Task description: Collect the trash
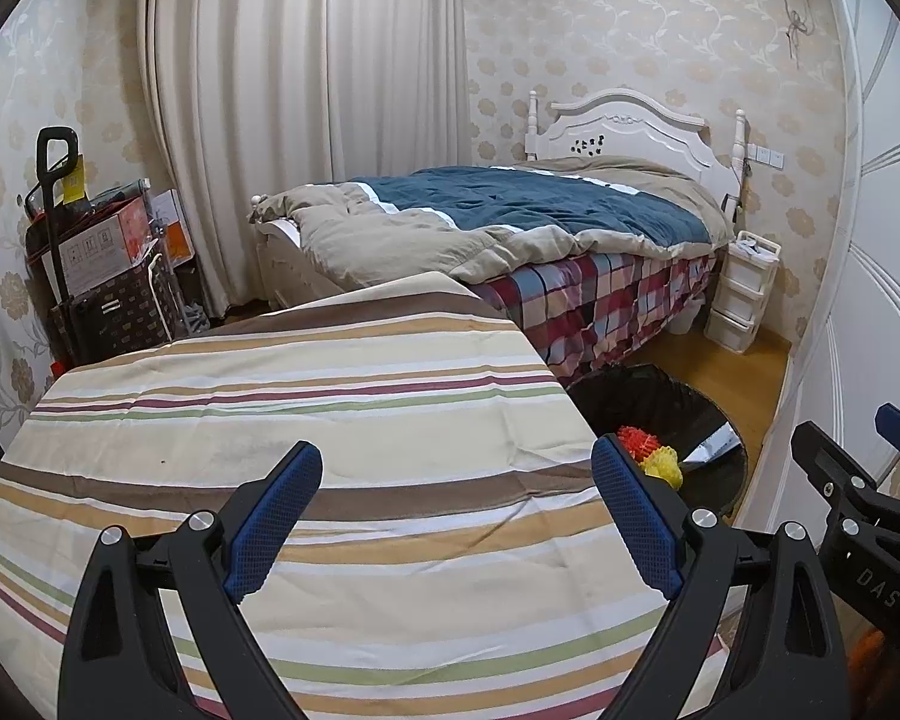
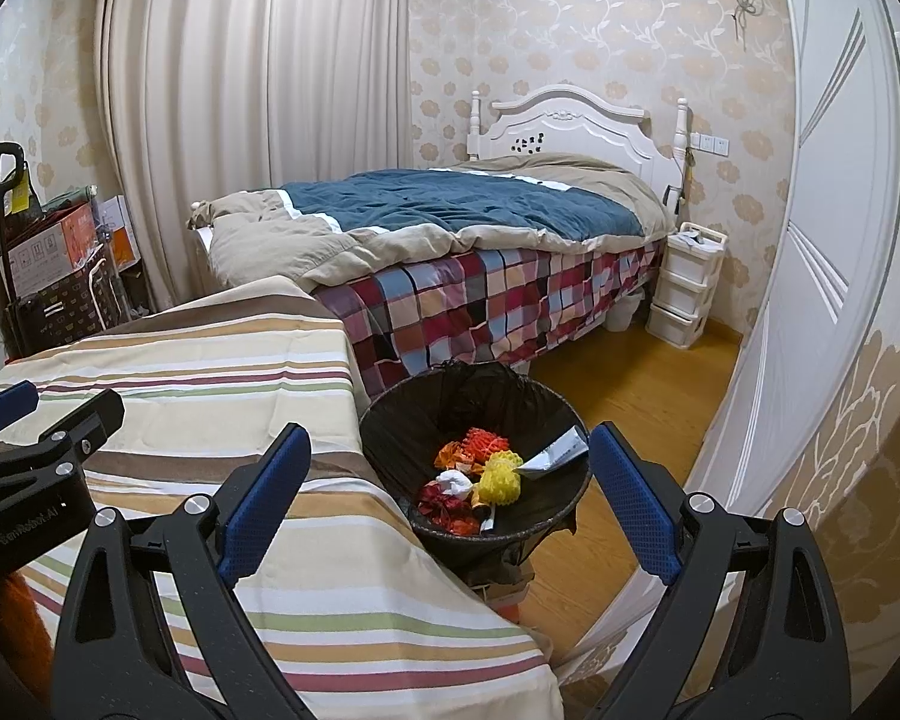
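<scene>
A round bin with a black liner (image 2: 402, 420) stands on the floor by the table's right edge; it also shows in the left wrist view (image 1: 648, 396). Inside lie yellow foam netting (image 2: 499, 479), red netting (image 2: 483, 439), crumpled red and orange wrappers (image 2: 444, 501), a white wad (image 2: 455, 483) and a silver-white wrapper (image 2: 555, 455). My left gripper (image 1: 457, 519) is open and empty above the striped tablecloth (image 1: 270, 408). My right gripper (image 2: 450, 498) is open and empty, above the bin and the table's right edge (image 2: 354, 456).
A bed with a blue and beige duvet (image 2: 450, 210) and checked sheet stands behind the bin. A white drawer unit (image 2: 687, 285) stands at the bed's head. Boxes and a trolley (image 1: 90, 252) stand at the left wall. A white door (image 2: 822, 240) is on the right.
</scene>
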